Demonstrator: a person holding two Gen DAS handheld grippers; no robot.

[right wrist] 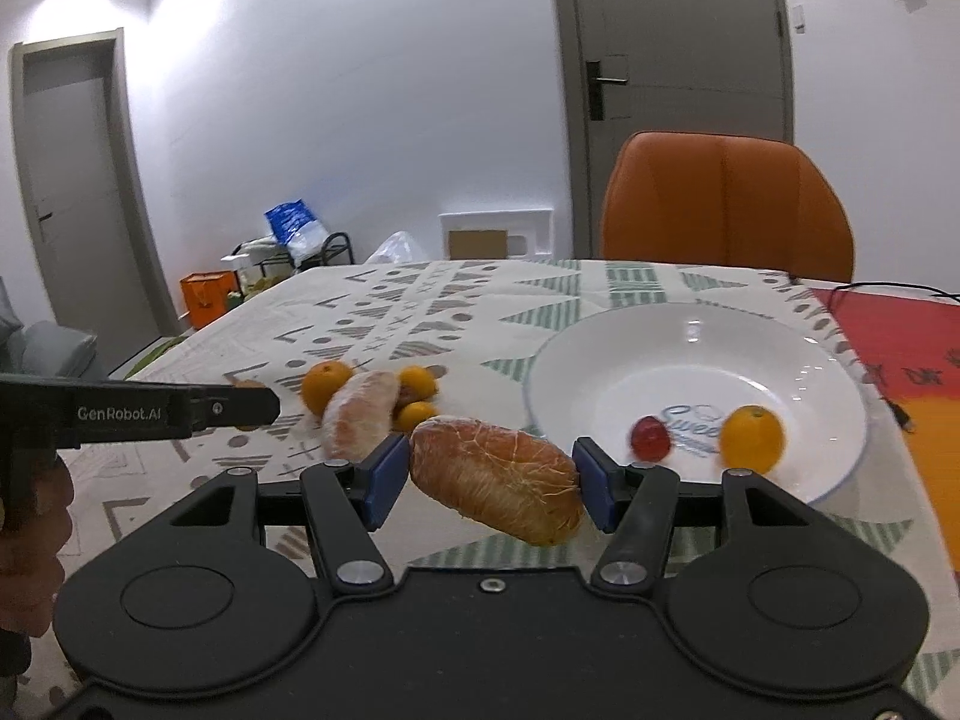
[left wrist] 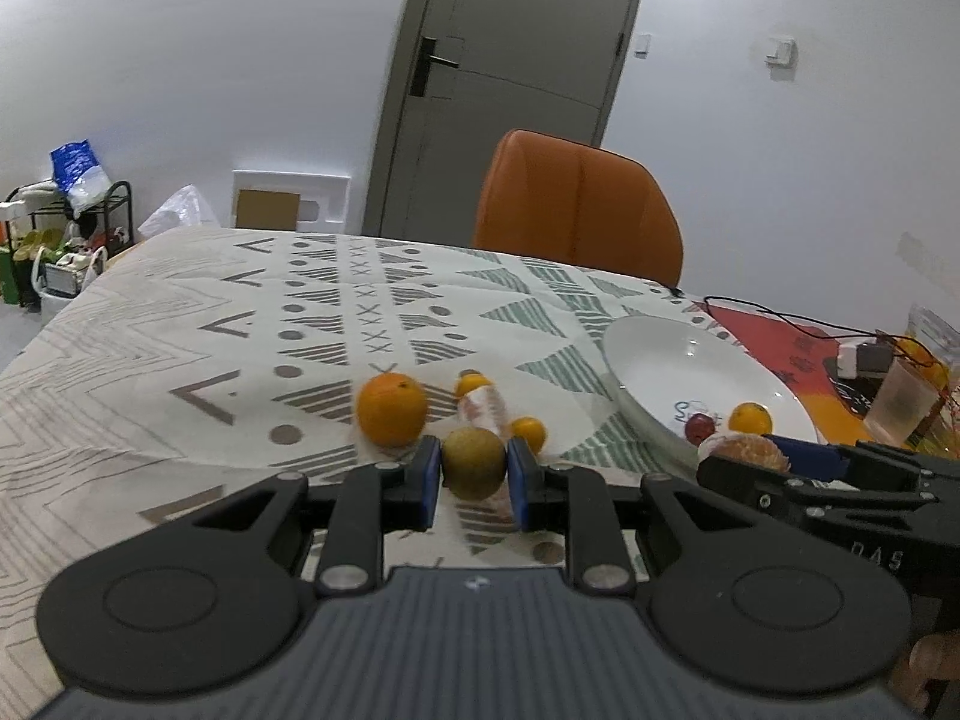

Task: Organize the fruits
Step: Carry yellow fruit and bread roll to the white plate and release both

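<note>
Both grippers carried fruit toward the plate [right wrist: 780, 330].
The left gripper [left wrist: 474, 477] pinched a small greenish fruit [left wrist: 474, 462]; the right gripper [right wrist: 489, 474] clamped a peeled segment [right wrist: 498, 471] that, being soft, might tear.

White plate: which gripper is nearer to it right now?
Right. The right gripper, holding the peeled citrus piece, is at the white plate's near rim; the left gripper, gripping a greenish fruit, is farther out.

You're looking at "GenRobot.AI" in pale letters along the side of the left gripper [right wrist: 231, 405]. On the white plate [right wrist: 600, 360] near the table's right edge, blue script starts "Swee", the rest blurred.
</note>
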